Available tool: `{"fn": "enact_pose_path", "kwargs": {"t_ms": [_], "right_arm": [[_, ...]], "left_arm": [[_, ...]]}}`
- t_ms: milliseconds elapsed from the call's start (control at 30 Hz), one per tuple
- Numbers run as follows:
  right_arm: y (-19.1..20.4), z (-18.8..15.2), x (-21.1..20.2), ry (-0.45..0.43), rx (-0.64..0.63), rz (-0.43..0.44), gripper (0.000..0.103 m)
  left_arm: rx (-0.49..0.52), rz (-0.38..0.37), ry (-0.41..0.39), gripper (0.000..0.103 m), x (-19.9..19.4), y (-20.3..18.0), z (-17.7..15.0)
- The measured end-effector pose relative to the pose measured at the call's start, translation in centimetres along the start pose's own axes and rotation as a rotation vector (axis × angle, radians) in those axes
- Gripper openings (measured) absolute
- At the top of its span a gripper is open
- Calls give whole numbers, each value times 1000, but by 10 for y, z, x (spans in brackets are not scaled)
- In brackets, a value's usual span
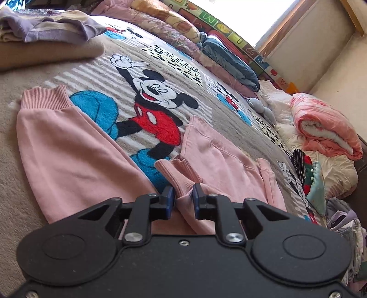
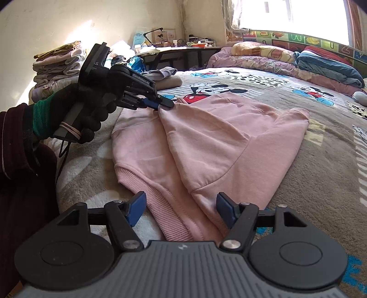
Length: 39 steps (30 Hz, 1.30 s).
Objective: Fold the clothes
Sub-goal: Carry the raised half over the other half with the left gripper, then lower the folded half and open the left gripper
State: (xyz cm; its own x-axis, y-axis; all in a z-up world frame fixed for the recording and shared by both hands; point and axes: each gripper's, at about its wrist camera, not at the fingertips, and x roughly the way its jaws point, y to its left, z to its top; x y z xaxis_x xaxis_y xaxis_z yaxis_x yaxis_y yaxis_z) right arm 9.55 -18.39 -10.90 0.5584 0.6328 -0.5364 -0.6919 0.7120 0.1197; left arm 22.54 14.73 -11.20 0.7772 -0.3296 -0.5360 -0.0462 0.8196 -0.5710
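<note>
Across the middle of both views lies the pink sweatshirt (image 2: 206,142), spread over a grey cartoon-mouse blanket (image 1: 160,98) that covers the bed. From the left wrist camera, the left gripper (image 1: 183,199) sits at the bottom centre, jaws drawn narrow and pinching a gathered fold of pink cloth near a ribbed cuff (image 1: 179,169); the blue pads press on the fabric from both sides. One sleeve (image 1: 68,146) runs up the left of that frame, its ribbed end pointing to the upper left. The right wrist view confirms it: at the left of the frame a hand in a black glove (image 2: 91,114) grips the tool's handle, and its tip bites the garment's far edge, lifting it into a small peak.

Down at the bottom centre of that same view, the right gripper (image 2: 181,208) stands wide, blue pads well apart. They straddle the near corner of the sweatshirt, the ribbed hem (image 2: 165,215) running between them, but neither pad presses on the cloth.

Upper left in the right wrist view, a stack of folded clothes (image 2: 59,66) stands by the wall. Rolled quilts (image 2: 263,57) line the far side of the bed under a bright window (image 2: 298,16), and a cluttered desk (image 2: 183,49) sits in the corner.
</note>
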Motion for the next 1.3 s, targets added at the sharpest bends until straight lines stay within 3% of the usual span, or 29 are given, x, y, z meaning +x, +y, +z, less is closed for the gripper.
{"fn": "enact_pose_path", "kwargs": {"t_ms": [67,100,200,367,533,900,1200,1300], "right_arm": [[-5,1,1,-22,25,-8,67],[-7,2,2,-24,38,-7,67],[-9,-1,10,10,52,-4,68],[-12,-4,10,12,70,20,72],[-21,-7,6,-6,127,64,72],[-30,-14,-9,-49,184,94,72],[-41,-21,-16,-64,249,137,72],[-41,-23,-17,-66,254,146,72]], "left_arm": [[3,-5,-3,14,0,-2,0],[23,-3,-7,7,-1,-6,0],[55,-15,-33,6,-6,-19,2],[45,-101,-125,6,-26,-51,15],[28,-159,-151,6,-23,-88,27],[0,-104,-84,6,48,-168,39],[115,33,-25,6,112,-204,18],[199,84,-31,6,128,-217,10]]}}
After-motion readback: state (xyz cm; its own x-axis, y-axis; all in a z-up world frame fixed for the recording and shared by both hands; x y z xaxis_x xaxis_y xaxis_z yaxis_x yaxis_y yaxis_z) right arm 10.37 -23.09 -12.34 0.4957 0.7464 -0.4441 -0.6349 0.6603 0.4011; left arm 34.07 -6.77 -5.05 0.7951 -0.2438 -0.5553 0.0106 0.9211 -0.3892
